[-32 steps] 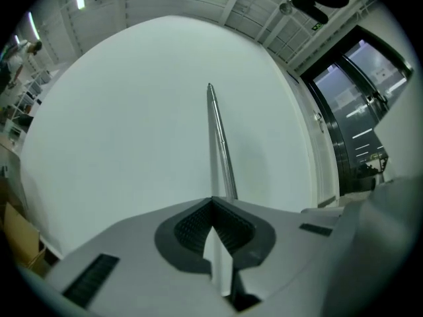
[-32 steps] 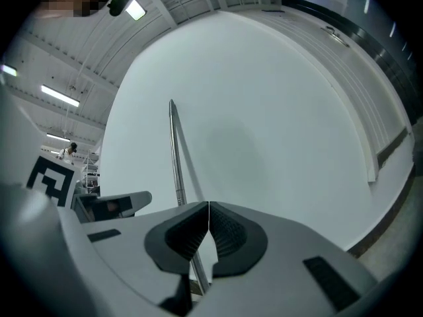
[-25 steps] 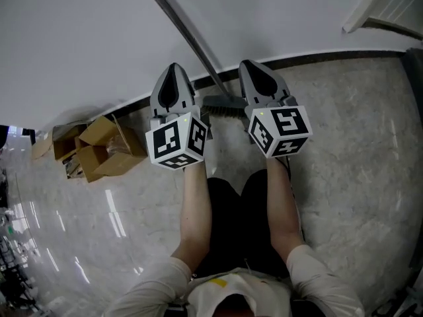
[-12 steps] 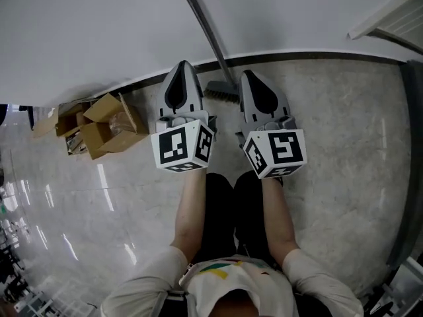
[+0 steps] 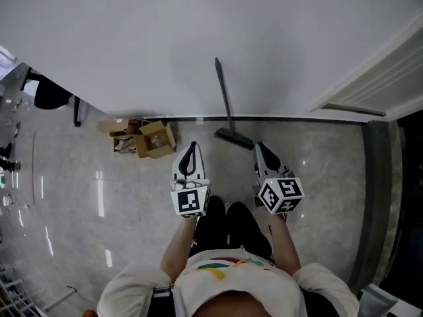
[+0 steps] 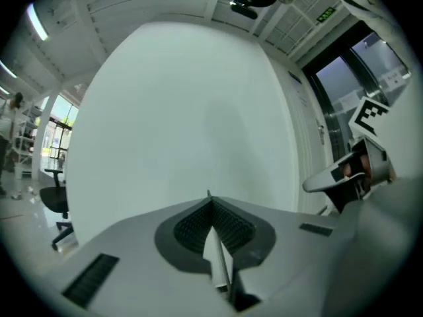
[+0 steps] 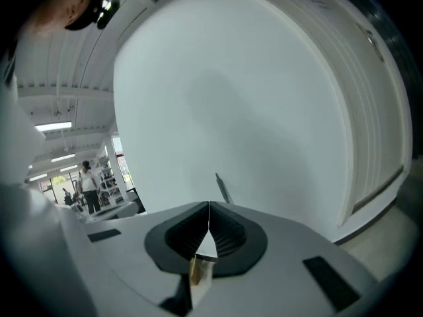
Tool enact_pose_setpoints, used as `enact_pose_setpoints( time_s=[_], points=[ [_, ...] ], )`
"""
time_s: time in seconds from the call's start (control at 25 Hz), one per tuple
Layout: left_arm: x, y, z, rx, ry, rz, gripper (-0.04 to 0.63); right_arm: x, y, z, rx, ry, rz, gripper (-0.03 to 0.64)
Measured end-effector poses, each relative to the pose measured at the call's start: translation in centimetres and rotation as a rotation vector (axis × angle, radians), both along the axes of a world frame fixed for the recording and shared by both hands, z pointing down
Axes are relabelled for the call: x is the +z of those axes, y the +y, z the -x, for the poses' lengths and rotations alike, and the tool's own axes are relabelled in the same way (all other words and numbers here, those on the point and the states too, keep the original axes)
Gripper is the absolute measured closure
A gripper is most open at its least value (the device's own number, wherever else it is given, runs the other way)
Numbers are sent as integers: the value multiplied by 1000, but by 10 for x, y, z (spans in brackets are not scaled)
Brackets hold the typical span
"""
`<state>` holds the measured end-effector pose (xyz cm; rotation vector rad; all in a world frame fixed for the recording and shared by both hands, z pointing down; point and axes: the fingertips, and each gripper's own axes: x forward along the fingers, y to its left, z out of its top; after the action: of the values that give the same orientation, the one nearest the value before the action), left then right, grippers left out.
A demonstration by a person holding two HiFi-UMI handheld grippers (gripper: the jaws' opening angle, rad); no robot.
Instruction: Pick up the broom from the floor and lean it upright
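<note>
In the head view, the left gripper (image 5: 192, 148) and the right gripper (image 5: 260, 150) are hovering side by side over the grey floor (image 5: 317, 177), both with their fingers pressed together and nothing between them. The broom (image 5: 226, 107) is leaning upright against the white wall (image 5: 198, 38), ahead of the fingertips and in line with the gap between the two grippers. Its brush head is resting on the floor at the foot of the wall, nearer the right fingertips but clear of them. Some cardboard boxes (image 5: 144, 138) are lying by the wall, off to the left of the left fingers. In the left gripper view, the left gripper (image 6: 209, 195) is pointing at the bare wall (image 6: 192, 111) with its fingers fully closed and holding nothing. The right gripper (image 6: 349, 176) is showing off to the right, and an office chair (image 6: 55, 207) is standing far to the left. In the right gripper view, the right gripper (image 7: 209, 205) is likewise closed and holding nothing. The top of the broom handle (image 7: 223, 189) is showing just above the fingertips, a little to the right, against the wall (image 7: 251, 98). A person (image 7: 86, 178) is standing far off to the left.
</note>
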<state>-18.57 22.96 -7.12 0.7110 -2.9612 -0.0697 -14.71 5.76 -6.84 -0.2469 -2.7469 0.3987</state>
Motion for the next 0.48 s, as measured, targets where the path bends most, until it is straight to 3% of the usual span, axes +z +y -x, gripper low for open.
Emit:
enact_pose_setpoints(
  time_s=[0.12, 0.2, 0.28, 0.36, 0.48],
  points=[
    [-83, 21, -31, 2, 37, 11, 551, -95, 0, -32, -32, 34, -80, 604],
    [-133, 17, -48, 86, -12, -2, 550, -144, 11, -49, -59, 33, -32, 604],
    [-170, 20, -59, 116, -81, -25, 551, -180, 20, -63, -72, -11, 18, 604],
    [-185, 23, -65, 75, -101, -31, 551, -197, 20, -75, -54, -61, 11, 604],
    [-187, 18, -77, 49, -71, -29, 551, -200, 19, -91, -25, -101, -18, 604]
  ],
)
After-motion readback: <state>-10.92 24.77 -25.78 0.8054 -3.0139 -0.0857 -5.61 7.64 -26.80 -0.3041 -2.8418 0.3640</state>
